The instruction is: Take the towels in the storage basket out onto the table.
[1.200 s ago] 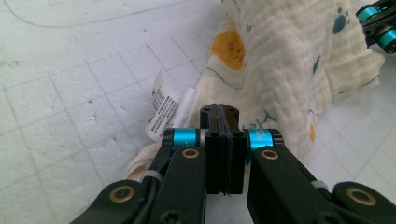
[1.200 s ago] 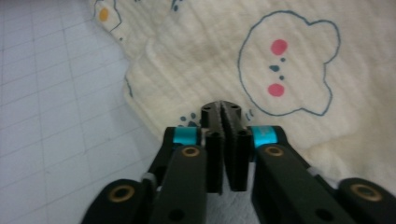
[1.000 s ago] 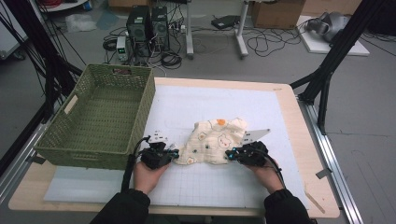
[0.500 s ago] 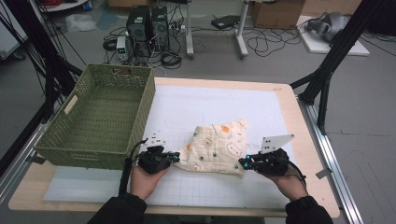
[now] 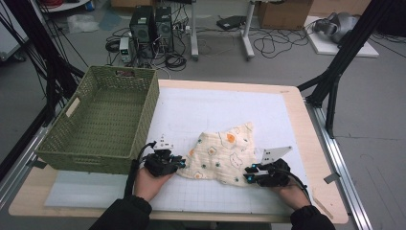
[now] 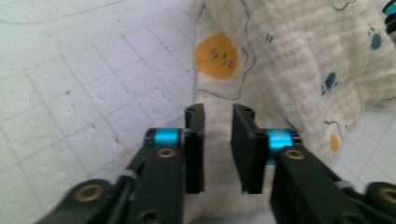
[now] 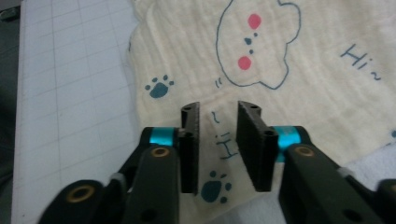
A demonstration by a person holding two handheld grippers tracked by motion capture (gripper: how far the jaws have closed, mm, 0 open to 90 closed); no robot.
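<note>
From above, the cream printed muslin cloth [image 5: 221,154] lies spread on the white gridded bench [image 5: 206,110], with the left gripper [image 5: 180,163] and right gripper [image 5: 248,176] at its near corners. In the left gripper view, the fingers [image 6: 194,144], which have just been opening, stand slightly apart over a cloth fold. In the right gripper view, the fingers [image 7: 190,148] have likewise just parted, with the cloth flat between them.

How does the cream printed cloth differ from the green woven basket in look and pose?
The cloth is soft, cream with cartoon prints, and lies rumpled and low on the white mat; the basket is stiff, plain green, woven, and stands upright with tall walls. The cloth lies between the left gripper and right gripper; the basket stands apart at the mat's left. Both rest on the table.
</note>
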